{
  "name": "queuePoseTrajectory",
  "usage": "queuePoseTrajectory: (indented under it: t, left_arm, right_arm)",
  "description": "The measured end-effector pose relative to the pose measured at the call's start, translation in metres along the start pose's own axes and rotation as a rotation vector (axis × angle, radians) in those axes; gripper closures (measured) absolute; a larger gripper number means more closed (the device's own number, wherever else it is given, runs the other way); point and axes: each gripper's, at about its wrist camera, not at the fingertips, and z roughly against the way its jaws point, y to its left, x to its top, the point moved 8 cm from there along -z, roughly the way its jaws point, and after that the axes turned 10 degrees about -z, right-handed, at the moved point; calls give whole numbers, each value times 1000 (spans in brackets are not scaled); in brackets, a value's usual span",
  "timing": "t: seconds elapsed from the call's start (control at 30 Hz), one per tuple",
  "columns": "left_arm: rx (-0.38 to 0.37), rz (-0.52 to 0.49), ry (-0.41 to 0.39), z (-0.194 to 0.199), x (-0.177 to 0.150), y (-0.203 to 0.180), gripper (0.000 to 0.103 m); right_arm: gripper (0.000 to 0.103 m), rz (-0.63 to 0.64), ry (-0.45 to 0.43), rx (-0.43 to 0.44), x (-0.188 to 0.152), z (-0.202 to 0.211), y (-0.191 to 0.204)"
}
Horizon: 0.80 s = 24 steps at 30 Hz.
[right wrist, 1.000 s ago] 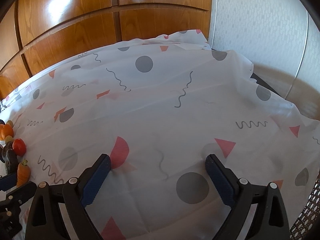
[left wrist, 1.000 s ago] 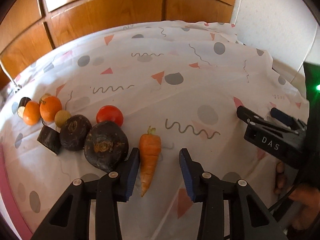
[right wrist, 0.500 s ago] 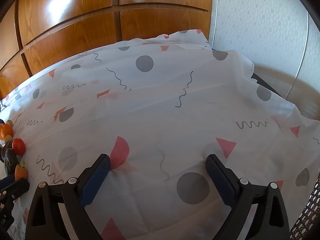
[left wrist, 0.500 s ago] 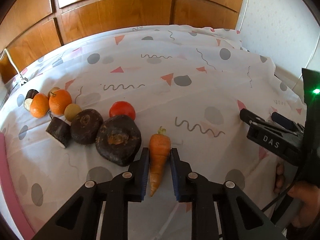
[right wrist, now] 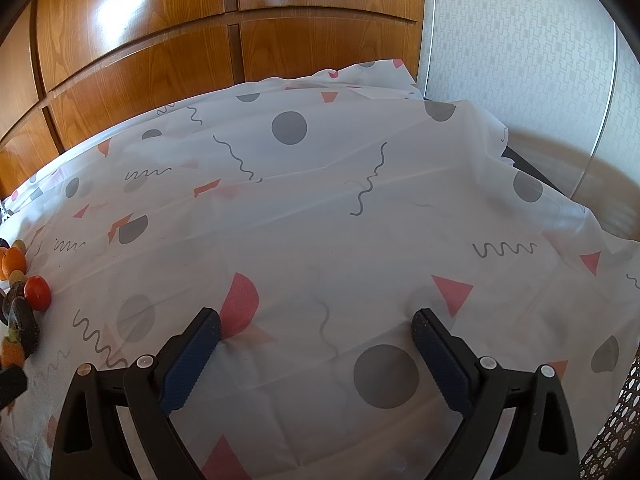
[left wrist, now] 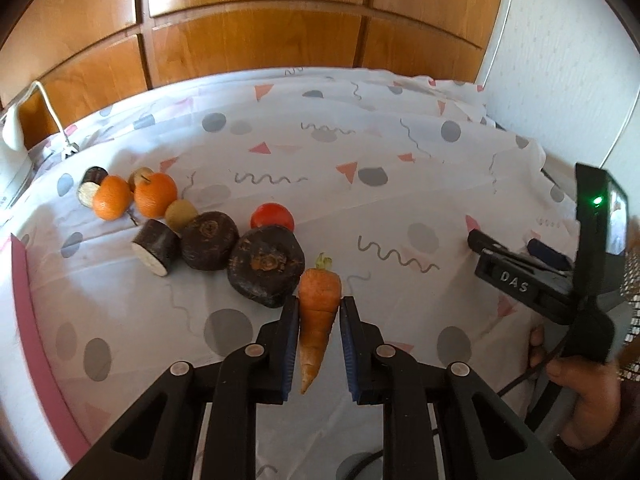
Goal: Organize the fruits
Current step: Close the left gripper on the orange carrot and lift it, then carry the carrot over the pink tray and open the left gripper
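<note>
Carrot [left wrist: 319,312] lies low in the centre of the left wrist frame, its long axis running straight along the left gripper [left wrist: 319,312], leafy top away toward the upper frame, thin tip back between the arms; the blue pads pinch its thick upper part from both sides. Just upper left sits a dark round root [left wrist: 266,266], almost touching. At the right frame edge, the right gripper [right wrist: 316,346] hangs spread and empty over the patterned cloth [right wrist: 360,208]
</note>
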Motion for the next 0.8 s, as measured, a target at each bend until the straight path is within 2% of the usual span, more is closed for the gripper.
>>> queuePoseTrajectory:
  t: [0.17,0.37,0.5,0.6,0.73,0.8]
  left_arm:
    - [12,58,-39,22,3,17,83]
    - [62,207,-94,56,-2,71,83]
    - [141,318,-116,80,-24,120,83]
    - [227,416,-118,94,-50,165,83]
    - [345,579,-74,105,-95,227,83]
    - [391,627,-56,108,-114,247,83]
  right_arm:
    - [4,0,0,0,0,0,0]
    - [4,1,-2,-2,-1,0,0]
    - [3,7,4,-6,-1,-2,1]
    - [1,9,13,-8,-1,-3,1]
    - [0,14,24,-15,-1,-4,2]
    - [0,12,23,-12,-2,-4,1]
